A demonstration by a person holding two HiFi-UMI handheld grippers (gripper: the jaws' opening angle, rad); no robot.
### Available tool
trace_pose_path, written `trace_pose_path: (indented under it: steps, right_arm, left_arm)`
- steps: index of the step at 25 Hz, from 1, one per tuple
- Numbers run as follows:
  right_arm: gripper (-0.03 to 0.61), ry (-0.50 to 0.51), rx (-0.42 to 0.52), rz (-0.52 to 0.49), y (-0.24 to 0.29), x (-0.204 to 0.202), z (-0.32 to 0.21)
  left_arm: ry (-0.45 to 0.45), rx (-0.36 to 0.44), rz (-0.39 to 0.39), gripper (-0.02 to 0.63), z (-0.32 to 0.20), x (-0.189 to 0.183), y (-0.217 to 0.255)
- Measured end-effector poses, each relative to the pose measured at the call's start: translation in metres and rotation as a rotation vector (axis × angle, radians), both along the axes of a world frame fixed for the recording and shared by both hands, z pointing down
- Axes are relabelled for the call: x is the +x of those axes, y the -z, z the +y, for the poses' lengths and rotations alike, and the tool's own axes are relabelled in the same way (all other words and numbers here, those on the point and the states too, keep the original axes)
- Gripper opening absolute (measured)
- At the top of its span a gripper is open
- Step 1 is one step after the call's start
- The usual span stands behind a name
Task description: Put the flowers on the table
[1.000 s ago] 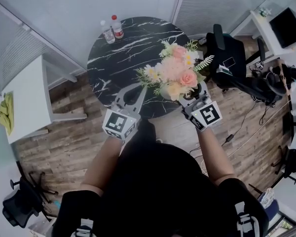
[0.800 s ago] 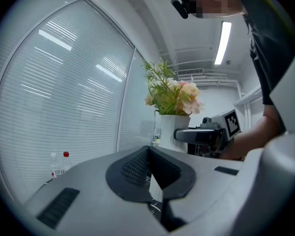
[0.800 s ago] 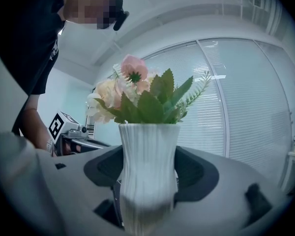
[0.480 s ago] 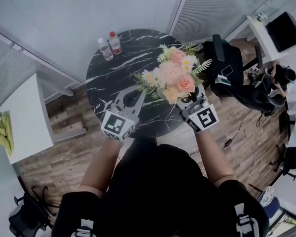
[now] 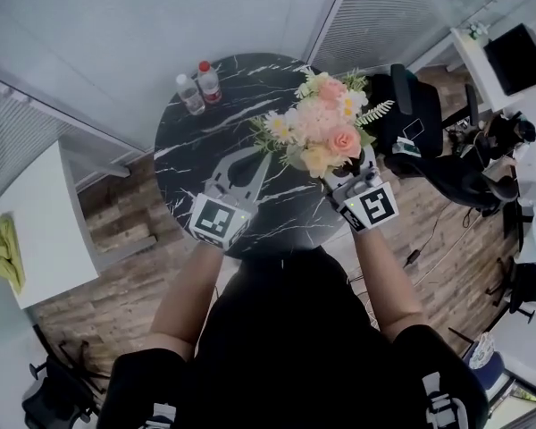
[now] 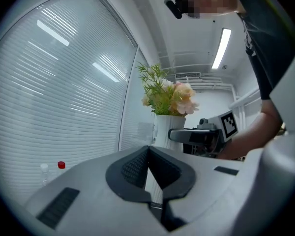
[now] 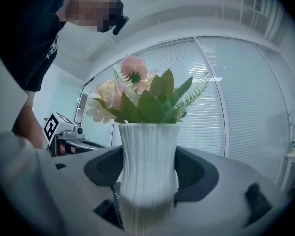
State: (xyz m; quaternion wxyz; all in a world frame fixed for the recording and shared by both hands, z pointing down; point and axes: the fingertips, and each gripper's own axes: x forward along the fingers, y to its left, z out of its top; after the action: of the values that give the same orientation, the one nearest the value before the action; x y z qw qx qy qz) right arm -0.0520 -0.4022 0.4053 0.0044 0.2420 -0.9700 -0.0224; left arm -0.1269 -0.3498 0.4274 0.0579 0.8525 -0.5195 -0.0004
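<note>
**Flowers held in the right claw over the table's edge**

The flowers point(image 5: 325, 132) are a pretty full bunch: pink and peach roses, some cream blooms, a couple of small white daisies, and green leaves with a ferny sprig poking out toward 3 o'clock. They sit in a white ribbed vase point(image 7: 148, 151) that narrows a bit at the waist.

The right gripper point(image 7: 148, 173) has its jaws pinching the vase from both sides, with the dark pads pressed on the ribbing. The vase stands upright.

From the head view the bunch is over the round black marble table point(image 5: 205, 141), at about 3 to 4 o'clock near its rim. I can't tell whether the base touches the top.

The left gripper point(image 5: 261, 161) has its jaws pressed together on nothing. It's over the table at roughly 6 o'clock, just beside the flowers on their 8 o'clock side.

Two bottles point(image 5: 199, 83) stand at the table's 11 o'clock.
</note>
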Motion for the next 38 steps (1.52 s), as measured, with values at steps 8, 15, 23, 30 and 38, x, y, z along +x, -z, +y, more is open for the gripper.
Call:
trace_pose_path:
  steps: [8,15,23,30,38]
  right_arm:
    - [0.325,-0.017,-0.034,-0.003,-0.047,-0.018,-0.045]
    - [0.325,-0.023,-0.044,0.002,-0.101,-0.033,-0.091]
    - [0.325,-0.059,-0.068,0.007,-0.165,-0.041,-0.139]
    - [0.325,-0.041,-0.046,0.05,-0.202,-0.046,-0.157]
    - [0.325,-0.077,-0.068,-0.003,-0.215,-0.044,-0.165]
  left_arm:
    - [0.051,-0.047,-0.024,0.012,-0.036,-0.019,-0.037]
    - [0.082,-0.004,0.001,0.012,-0.071,-0.029,-0.072]
    - [0.129,-0.034,-0.018,0.011,-0.114,-0.036,-0.128]
    - [0.147,-0.07,0.012,0.011,-0.138,-0.033,-0.166]
    - [0.156,-0.092,0.015,0.011,-0.151,-0.027,-0.184]
